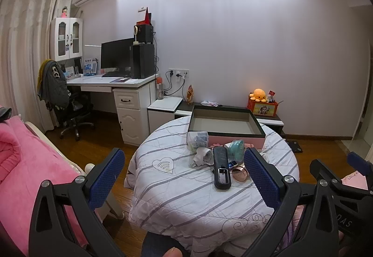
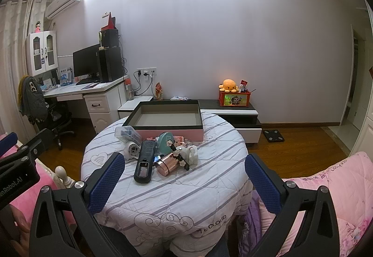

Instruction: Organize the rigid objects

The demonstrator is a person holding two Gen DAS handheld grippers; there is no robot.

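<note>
Bedroom table (image 2: 209,187), quilt-covered: we find the black remote (image 2: 145,161) before the empty box (image 2: 167,127), long axis pointing away from us, nearer our left gripper (image 1: 184,177) than right gripper (image 2: 184,177), both released wide.

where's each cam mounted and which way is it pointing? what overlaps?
Left wrist: on the left hand-held gripper, open, facing the round quilt-covered table and back wall; the right hand-held gripper and a fingertip at bottom edge show.
Right wrist: on the right hand-held gripper, open, facing the same table; the left gripper shows at far left.
Shared: shallow pink-sided empty box, black remote with open battery bay, orange octopus plush.
</note>
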